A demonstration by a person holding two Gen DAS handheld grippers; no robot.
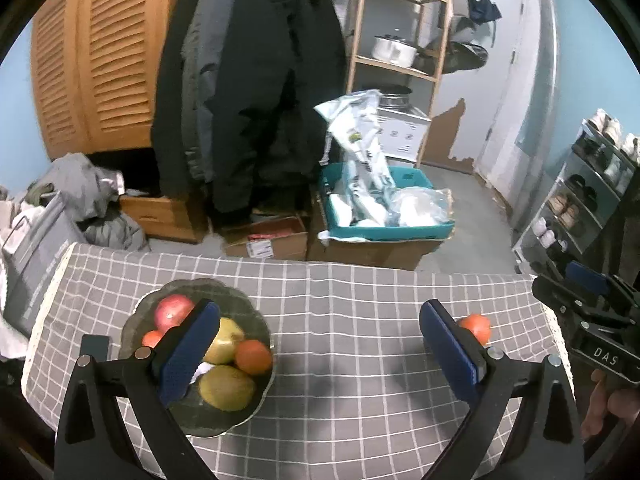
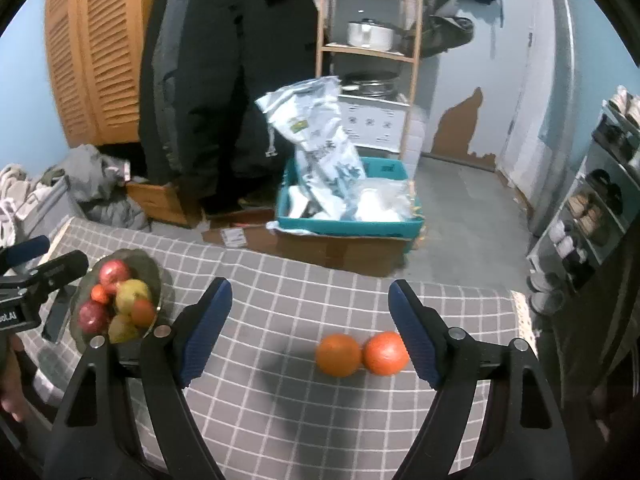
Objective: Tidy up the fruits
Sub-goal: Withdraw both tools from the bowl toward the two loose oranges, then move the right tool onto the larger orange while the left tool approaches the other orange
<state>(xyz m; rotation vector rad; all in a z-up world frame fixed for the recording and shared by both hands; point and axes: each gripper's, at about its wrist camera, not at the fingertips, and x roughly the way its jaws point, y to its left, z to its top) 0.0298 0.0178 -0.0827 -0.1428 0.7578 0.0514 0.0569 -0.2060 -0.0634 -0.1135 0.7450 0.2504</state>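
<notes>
We hold both claws released above the tabletop, nothing between their pads. The bowl at our left already carries the apples and pears, while two oranges lie touching by the right claw. We should centre that claw over one orange and keep the left claw clear.

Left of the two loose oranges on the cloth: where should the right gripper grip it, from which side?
Grip the left orange across its widest girth, from above, pads front and back. It appears to touch the right orange, blocking that flank. The right gripper is open and empty.
</notes>
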